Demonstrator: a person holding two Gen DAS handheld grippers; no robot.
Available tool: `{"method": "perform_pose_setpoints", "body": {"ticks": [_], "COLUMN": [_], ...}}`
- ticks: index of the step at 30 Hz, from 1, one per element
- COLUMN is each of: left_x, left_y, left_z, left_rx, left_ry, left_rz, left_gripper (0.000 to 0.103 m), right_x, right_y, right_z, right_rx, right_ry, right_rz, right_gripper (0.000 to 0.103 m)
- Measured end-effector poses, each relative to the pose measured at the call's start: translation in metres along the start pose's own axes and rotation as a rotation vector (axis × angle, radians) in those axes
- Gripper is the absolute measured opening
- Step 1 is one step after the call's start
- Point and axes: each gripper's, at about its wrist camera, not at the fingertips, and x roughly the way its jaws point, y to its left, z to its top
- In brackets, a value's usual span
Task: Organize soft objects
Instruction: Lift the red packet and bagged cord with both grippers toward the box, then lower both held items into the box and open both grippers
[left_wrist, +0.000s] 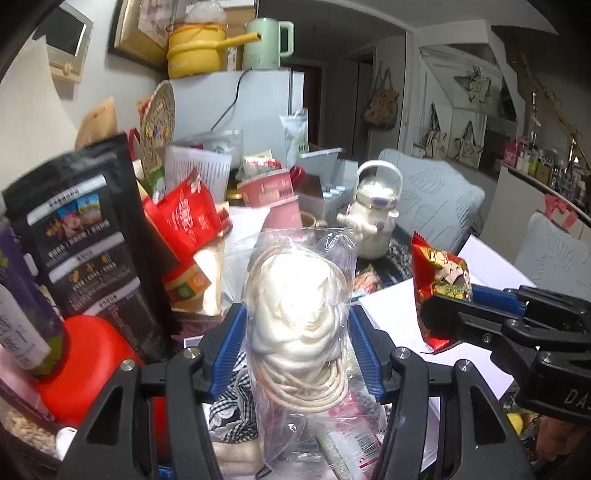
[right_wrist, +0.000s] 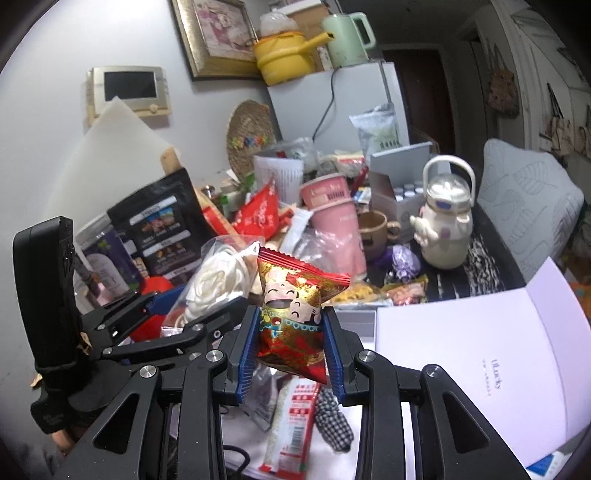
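Note:
A clear plastic bag (left_wrist: 299, 317) holding cream fabric and a coil of pale cord stands upright between the blue pads of my left gripper (left_wrist: 297, 341), which is shut on it. In the right wrist view that same clear plastic bag (right_wrist: 218, 284) shows at left in the left gripper (right_wrist: 195, 306). My right gripper (right_wrist: 291, 332) is shut on a red and gold snack packet (right_wrist: 295, 317) printed with cartoon faces. From the left wrist view the snack packet (left_wrist: 439, 280) and the right gripper (left_wrist: 461, 306) sit to the right. Both are held above a cluttered table.
Behind are a black pouch (left_wrist: 88, 229), red packets (left_wrist: 188, 218), pink cups (right_wrist: 332, 210), a cream kettle-shaped bottle (right_wrist: 443, 221) and a grey box of vials (right_wrist: 399, 177). A white box (right_wrist: 476, 354) lies at right. Below lie a checked cloth (right_wrist: 332, 421) and a long red-labelled packet (right_wrist: 291, 428).

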Motion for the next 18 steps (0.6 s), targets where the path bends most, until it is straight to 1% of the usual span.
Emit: {"method": "perform_pose_setpoints", "body": {"ticks": [6, 9, 13, 18], "left_x": [0.022, 0.037, 0.054, 0.066], "left_y": [-0.004, -0.006, -0.006, -0.009], "left_z": [-0.009, -0.015, -0.023, -0.029], "left_rx": [0.015, 0.024, 0.024, 0.041], "left_ry": [0.051, 0.091, 0.145, 0.185], "left_rz": [0.013, 0.019, 0.024, 0.05], "left_gripper": [0.056, 0.056, 0.056, 0.056], "right_x": [0.014, 0.024, 0.036, 0.045], "right_y": [-0.007, -0.012, -0.018, -0.022], "right_z": [-0.005, -0.009, -0.014, -0.018], "right_rx": [0.005, 0.009, 0.02, 0.03], "right_ry": [0.039, 0.071, 0.11, 0.14], "right_rz": [-0.023, -0.037, -0.034, -0.027], "right_gripper": [0.032, 0.032, 0.033, 0.033]}}
